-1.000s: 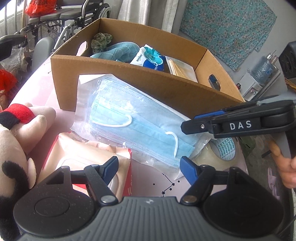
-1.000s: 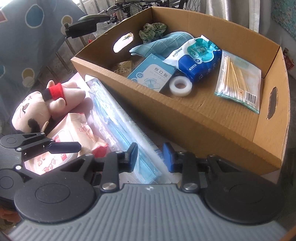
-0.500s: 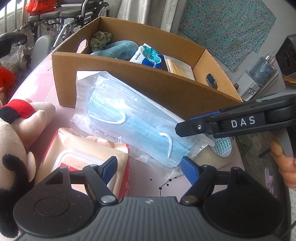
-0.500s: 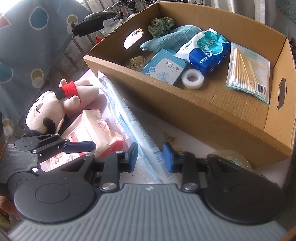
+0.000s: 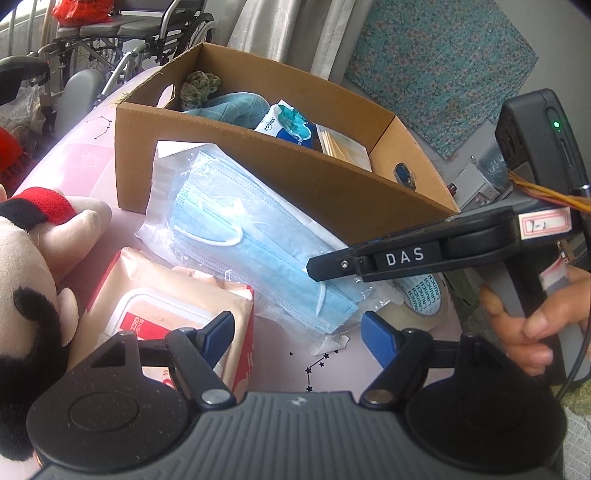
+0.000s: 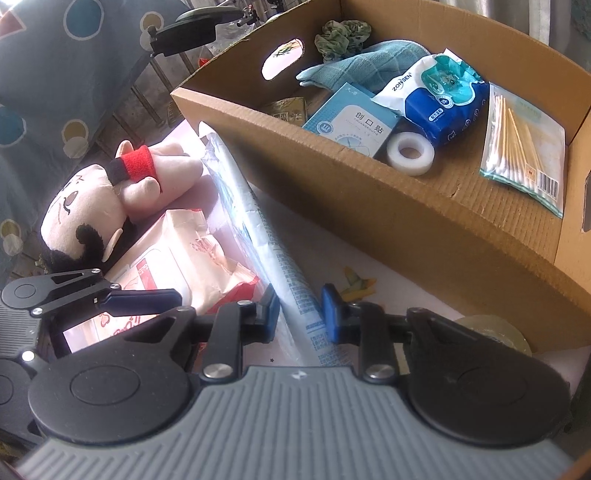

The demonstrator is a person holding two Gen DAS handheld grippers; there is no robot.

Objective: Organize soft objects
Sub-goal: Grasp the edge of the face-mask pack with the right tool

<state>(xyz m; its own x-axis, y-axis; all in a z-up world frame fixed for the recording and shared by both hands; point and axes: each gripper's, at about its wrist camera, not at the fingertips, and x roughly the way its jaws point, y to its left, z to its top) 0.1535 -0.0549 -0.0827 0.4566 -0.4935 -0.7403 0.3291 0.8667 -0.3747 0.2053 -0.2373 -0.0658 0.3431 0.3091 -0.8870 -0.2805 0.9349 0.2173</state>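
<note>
Presently, the right gripper (image 6: 298, 314) has its blue fingertips straddling the lower edge of the mask packet (image 6: 258, 236), one on each side; they stand close to the plastic, yet a visible gap remains, so no clamping is confirmed and the jaws are recorded as apart. In the left wrist view the same tool enters from the right of the frame, its black arm lying over the packet's lower right corner. The mask packet (image 5: 255, 236) lies flat on the pink table (image 5: 92, 162) at centre frame, its upper edge against the front wall of the cardboard box (image 5: 280, 173).

The left gripper (image 5: 297, 330) sits at the bottom centre of its frame with jaws spread wide, holding nothing, just above the pink wet-wipe pack (image 5: 177, 299). A plush doll (image 5: 33, 258) rests at the left edge, beside the wipe pack. A clear tape roll (image 5: 424, 299) lies at the packet's lower right corner.

Inside the box, upper right of the right wrist view: a green scrunchie (image 6: 341, 35), a teal cloth (image 6: 369, 64), a blue wipe pouch (image 6: 443, 96), a plaster box (image 6: 354, 122), a white tape ring (image 6: 410, 151) and a cotton swab bag (image 6: 524, 147).
</note>
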